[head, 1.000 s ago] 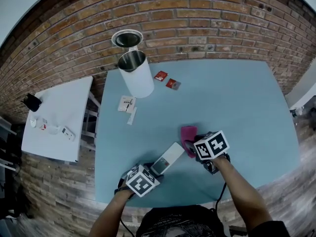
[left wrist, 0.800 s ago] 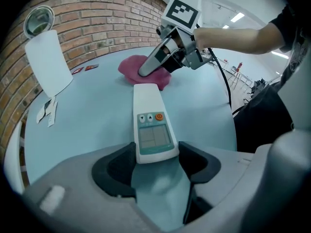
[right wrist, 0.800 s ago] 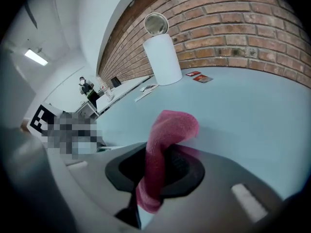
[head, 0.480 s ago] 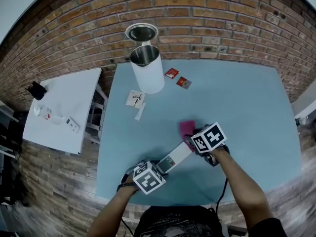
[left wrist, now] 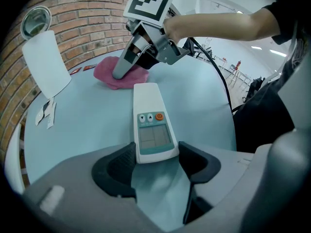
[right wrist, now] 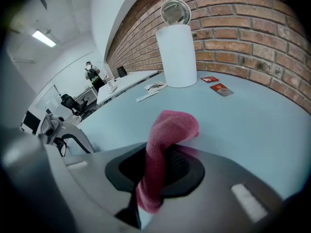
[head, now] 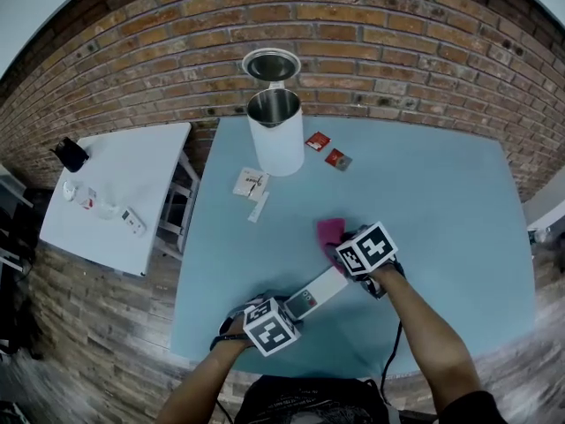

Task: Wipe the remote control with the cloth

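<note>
Two grips at the tabletop [head: 424, 193] front edge: left gripper [left wrist: 155, 163] clamps one end of the remote control [left wrist: 150, 123]; right gripper [right wrist: 158, 166] pinches the pink cloth [right wrist: 170, 125] beside the other

The left gripper [left wrist: 156, 161] has its two dark pads closed against the sides of the near end of a slim white plastic remote control [left wrist: 151, 123]. The remote control has a grey screen, two arrow buttons and an orange button, and it lies flat on the pale blue table [left wrist: 92, 125]. Just beyond its far end, the right gripper [left wrist: 119, 74], topped by its marker cube, presses tip-down on a crumpled pink cloth [left wrist: 104, 73]. A tall white cylindrical container [left wrist: 46, 64] stands at the left by the brick wall [left wrist: 82, 28], with small paper sachets [left wrist: 46, 113] near it.
</note>
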